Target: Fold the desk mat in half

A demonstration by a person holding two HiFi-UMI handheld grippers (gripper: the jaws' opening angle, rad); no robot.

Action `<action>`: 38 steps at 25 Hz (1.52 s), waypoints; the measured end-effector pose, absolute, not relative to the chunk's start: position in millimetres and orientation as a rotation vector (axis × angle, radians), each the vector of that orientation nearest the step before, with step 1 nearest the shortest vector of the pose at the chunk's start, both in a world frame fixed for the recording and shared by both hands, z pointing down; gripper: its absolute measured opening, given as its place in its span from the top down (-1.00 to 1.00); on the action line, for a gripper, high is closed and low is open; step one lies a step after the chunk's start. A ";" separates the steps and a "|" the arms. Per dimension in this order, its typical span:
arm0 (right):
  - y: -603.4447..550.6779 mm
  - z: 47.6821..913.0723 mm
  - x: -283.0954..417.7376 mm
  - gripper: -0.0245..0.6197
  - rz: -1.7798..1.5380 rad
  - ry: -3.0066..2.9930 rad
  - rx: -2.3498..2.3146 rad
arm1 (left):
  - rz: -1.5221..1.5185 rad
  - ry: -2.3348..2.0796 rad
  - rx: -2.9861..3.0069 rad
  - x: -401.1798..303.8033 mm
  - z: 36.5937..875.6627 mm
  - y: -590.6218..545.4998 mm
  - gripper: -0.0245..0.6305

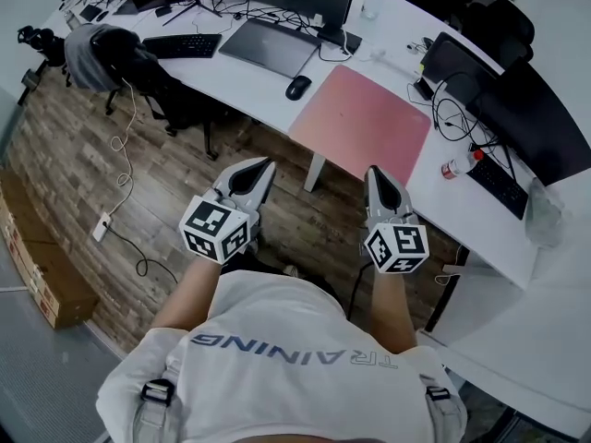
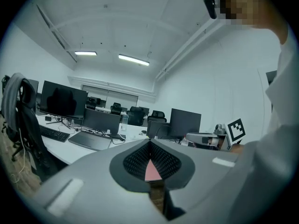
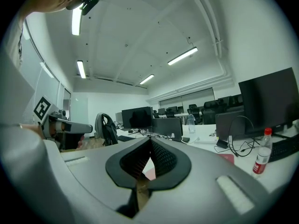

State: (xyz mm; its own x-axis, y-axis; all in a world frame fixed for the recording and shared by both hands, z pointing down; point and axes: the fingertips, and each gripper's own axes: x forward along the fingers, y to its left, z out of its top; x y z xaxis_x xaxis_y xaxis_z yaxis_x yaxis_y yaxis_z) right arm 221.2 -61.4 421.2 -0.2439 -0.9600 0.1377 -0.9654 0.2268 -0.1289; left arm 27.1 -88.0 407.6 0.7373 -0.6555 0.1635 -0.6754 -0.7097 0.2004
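- Desk mat (image 1: pixel 362 123), the pink one, lay flat and fully unfolded on the white desk (image 1: pixel 466 215), with its near edge running right along the desk's front edge.
- Nothing was touching the mat. Both grippers were well short of it, held out over the wood floor (image 1: pixel 175 164) in front of the person.
- Left gripper (image 1: pixel 266 164) had its jaws pressed together with nothing pinched. Its tips pointed up toward the mat's near left corner.
- Right gripper (image 1: pixel 374 170) was the same deal, jaws closed tight on nothing. It sat just off the mat's near edge without reaching it.
- From the left gripper's own view you could only see a sliver of pink past the closed tips.
- The person holding them had a white t-shirt on, and the 2 marker cubes sat close to their chest.
- A black mouse (image 1: pixel 297 88) was just beside the mat's far left corner, and a closed laptop (image 1: pixel 268 46) was a bit further left.
- A keyboard (image 1: pixel 183 45) was past the laptop, with a row of monitors behind it.
- To the mat's right there was a tangle of black cables, plus a small bottle (image 1: pixel 454 167) with a red cap near the desk edge.
- A chair (image 1: pixel 111 53) with a jacket thrown over it stood off to the left, and a cardboard box (image 1: pixel 42 266) was on the floor by the wall.
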 end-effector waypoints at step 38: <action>-279.4 530.2 162.9 0.57 0.650 -2.087 1.764 | 0.269 -0.805 2.658 -2.3 458.9 -332.9 0.92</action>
